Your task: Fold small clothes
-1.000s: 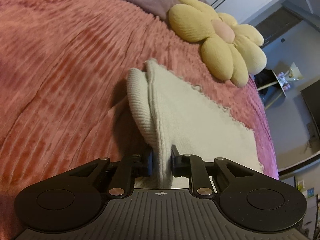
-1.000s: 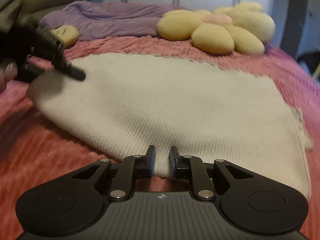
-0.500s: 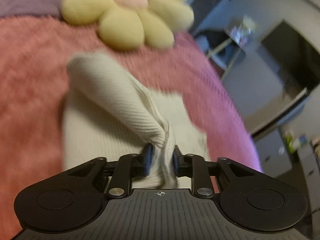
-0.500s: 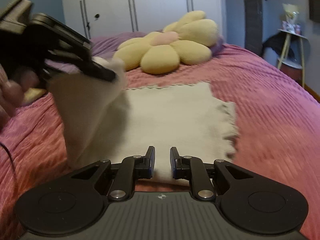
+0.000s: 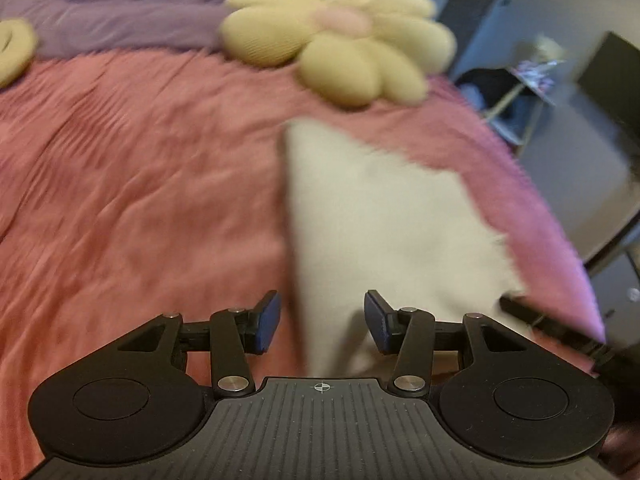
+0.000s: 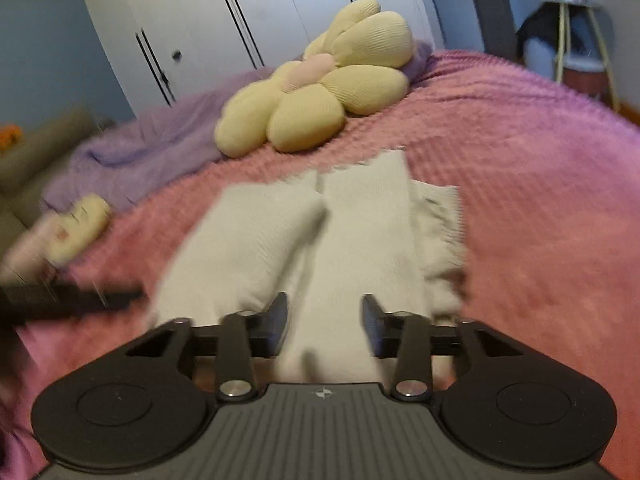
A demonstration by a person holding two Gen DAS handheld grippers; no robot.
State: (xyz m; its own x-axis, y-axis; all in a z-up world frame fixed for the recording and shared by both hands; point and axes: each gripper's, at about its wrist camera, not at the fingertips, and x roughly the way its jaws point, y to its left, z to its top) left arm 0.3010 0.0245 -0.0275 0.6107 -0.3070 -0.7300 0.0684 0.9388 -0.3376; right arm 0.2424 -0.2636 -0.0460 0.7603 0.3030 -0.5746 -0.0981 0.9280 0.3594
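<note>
A cream ribbed knit garment [image 5: 384,216] lies folded over on the pink bedspread [image 5: 140,184]. In the right wrist view the garment [image 6: 360,232] shows as layered folds running away from me. My left gripper [image 5: 322,322] is open and empty, its jaws apart over the garment's near edge. My right gripper [image 6: 324,326] is open too, with the garment's near end lying between its fingers. The right gripper's tip [image 5: 560,328] shows at the left wrist view's right edge. The left gripper [image 6: 80,300] shows blurred at the right wrist view's left. Both views are motion-blurred.
A yellow flower-shaped cushion [image 6: 316,92] lies beyond the garment near a purple blanket [image 6: 148,148]. A small yellow plush [image 6: 80,224] lies at the left. White wardrobe doors [image 6: 240,20] stand behind the bed. A side table [image 6: 580,40] stands at the right past the bed edge.
The left gripper carried the garment's end across over the rest, then opened and let it go. The right gripper also opened. The garment now lies folded narrower.
</note>
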